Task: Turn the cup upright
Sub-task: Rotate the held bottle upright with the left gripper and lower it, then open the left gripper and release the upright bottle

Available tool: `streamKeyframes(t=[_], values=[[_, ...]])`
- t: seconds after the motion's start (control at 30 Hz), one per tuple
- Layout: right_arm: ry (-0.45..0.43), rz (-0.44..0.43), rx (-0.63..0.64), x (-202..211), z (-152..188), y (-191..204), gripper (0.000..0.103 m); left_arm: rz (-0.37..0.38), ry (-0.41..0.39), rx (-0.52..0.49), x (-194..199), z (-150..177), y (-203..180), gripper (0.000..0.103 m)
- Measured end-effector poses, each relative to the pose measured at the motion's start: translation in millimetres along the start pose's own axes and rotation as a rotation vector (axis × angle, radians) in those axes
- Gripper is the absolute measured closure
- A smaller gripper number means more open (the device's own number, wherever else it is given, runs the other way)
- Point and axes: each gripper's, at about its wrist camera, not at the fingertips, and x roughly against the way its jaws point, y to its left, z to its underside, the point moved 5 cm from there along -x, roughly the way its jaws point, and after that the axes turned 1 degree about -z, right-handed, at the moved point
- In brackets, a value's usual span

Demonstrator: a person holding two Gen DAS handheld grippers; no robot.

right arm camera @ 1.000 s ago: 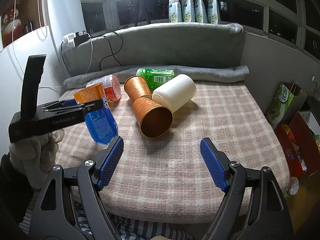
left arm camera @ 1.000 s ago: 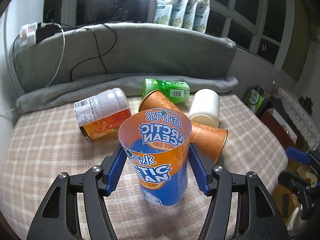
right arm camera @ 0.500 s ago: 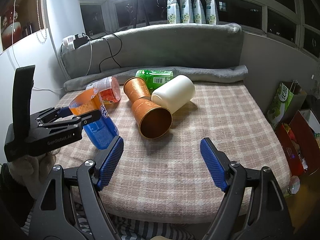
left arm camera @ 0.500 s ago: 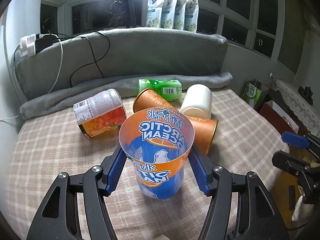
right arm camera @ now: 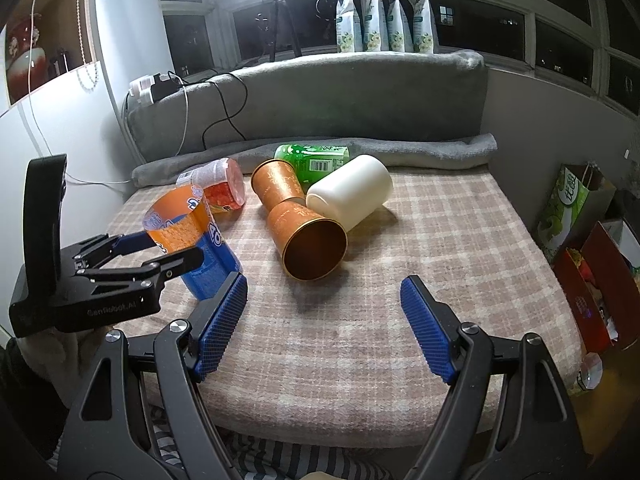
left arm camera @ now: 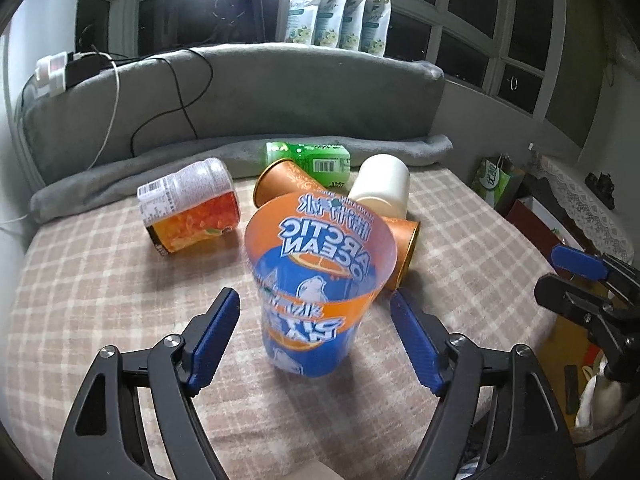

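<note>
A blue and orange Arctic Ocean cup stands mouth up on the checked blanket, leaning slightly. My left gripper is open around it, with a gap between each blue pad and the cup wall. The cup also shows in the right wrist view, with the left gripper around it. My right gripper is open and empty near the blanket's front edge.
Two copper cups lie end to end on their sides. A white cup, a green can and an orange-labelled jar also lie on the blanket. A grey cushion backs it. Bags and boxes stand at the right.
My left gripper has opened and let go of the blue and orange cup, which now stands on the blanket. The right gripper has barely moved.
</note>
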Motion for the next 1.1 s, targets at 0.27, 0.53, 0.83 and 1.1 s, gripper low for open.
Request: streamKeyframes(t=[0.27,0.53,0.83,1.1], values=[[-0.022,-0.007,0.007,-4.0,-3.4,4.2,0.021,-0.028,0.009,0.047,14.5,14.9,16.2,0.025],[-0.092,0.018,0.041,-5.7,-10.7,11.6,0.013,-0.134,-0.088,0.074,51.7,15.3,31.9,0.025],[-0.167,0.059,0.050,2.2,-18.0,11.3,0.009,-0.271,-0.257,0.082,96.4,4.1,39.4,0.021],[-0.237,0.101,0.037,15.9,-22.5,5.4,0.009,-0.316,-0.335,0.099,118.5,-0.3,40.1,0.021]])
